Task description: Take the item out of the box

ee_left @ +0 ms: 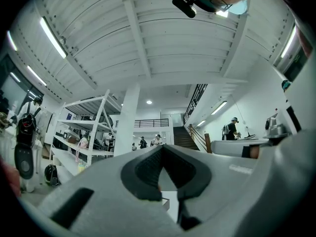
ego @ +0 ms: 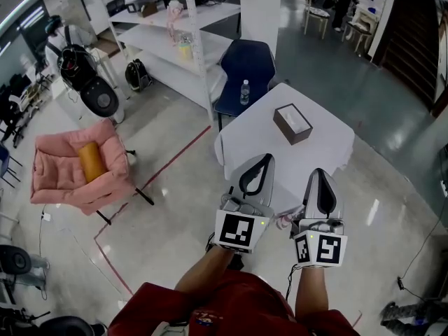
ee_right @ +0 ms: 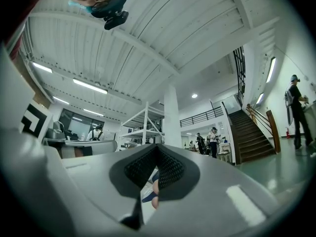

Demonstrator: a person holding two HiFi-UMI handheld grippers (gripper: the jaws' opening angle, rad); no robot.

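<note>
A brown box (ego: 292,123) with a pale opening in its top sits on the white table (ego: 329,149), beyond both grippers. My left gripper (ego: 267,158) is held over the table's near left edge, shut, with nothing between its jaws. My right gripper (ego: 319,172) is beside it over the near edge, also shut and empty. Both are well short of the box. In the left gripper view the left gripper (ee_left: 162,148) points up toward the ceiling with its tips touching. In the right gripper view the right gripper (ee_right: 157,147) does the same. What is inside the box is hidden.
A water bottle (ego: 244,92) stands at the table's far left corner, in front of a dark blue chair (ego: 246,65). White shelving (ego: 175,33) is behind it. A pink armchair (ego: 77,170) with an orange cushion sits on the floor at left.
</note>
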